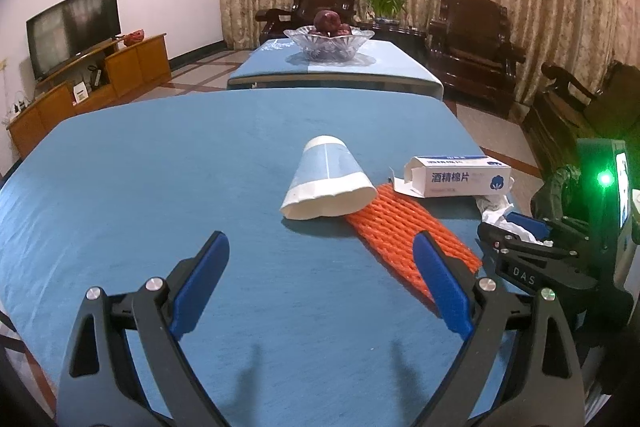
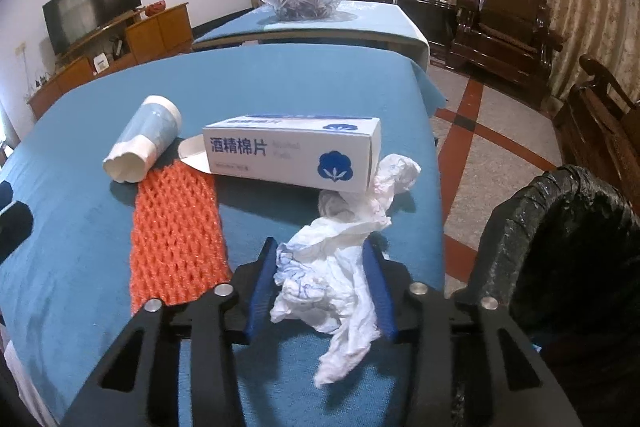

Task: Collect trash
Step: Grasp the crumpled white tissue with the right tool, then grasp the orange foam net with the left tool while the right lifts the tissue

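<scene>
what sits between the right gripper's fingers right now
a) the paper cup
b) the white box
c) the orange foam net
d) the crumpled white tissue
d: in the right wrist view the crumpled white tissue lies between the blue fingers of the right gripper, while the paper cup, orange foam net and white box lie further off.

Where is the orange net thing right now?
In the right wrist view the orange net lies flat on the blue table, left of the crumpled tissue, its far end against the tipped paper cup.
</scene>
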The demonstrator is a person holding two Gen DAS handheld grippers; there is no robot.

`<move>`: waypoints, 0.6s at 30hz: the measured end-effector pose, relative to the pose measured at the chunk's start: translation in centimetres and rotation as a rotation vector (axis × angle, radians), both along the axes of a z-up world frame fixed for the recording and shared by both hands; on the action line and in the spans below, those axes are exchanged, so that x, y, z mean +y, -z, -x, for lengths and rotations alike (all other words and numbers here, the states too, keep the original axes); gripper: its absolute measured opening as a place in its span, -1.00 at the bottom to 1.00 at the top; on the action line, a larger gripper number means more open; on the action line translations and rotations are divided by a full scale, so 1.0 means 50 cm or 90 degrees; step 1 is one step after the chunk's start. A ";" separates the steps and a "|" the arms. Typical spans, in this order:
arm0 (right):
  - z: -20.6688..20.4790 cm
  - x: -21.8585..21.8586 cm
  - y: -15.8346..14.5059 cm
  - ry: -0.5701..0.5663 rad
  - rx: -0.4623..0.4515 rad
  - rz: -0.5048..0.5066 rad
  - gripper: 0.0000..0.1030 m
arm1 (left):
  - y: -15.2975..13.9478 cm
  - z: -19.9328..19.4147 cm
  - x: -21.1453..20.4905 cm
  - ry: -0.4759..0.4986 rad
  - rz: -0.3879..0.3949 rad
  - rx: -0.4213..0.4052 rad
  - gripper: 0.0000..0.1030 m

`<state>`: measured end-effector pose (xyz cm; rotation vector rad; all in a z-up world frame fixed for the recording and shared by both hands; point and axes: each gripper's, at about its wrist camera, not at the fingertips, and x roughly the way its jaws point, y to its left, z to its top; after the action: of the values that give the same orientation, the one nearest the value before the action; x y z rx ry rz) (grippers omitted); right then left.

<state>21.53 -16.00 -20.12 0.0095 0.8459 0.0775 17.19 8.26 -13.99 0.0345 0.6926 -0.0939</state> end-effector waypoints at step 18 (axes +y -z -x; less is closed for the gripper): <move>0.052 -0.036 -0.050 -0.021 -0.041 -0.076 -0.83 | 0.053 -0.043 -0.075 0.041 0.018 0.056 0.69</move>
<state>18.95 -17.79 -17.62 0.1047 0.7767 0.1582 19.34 4.52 -16.66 0.0255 0.7781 -0.1680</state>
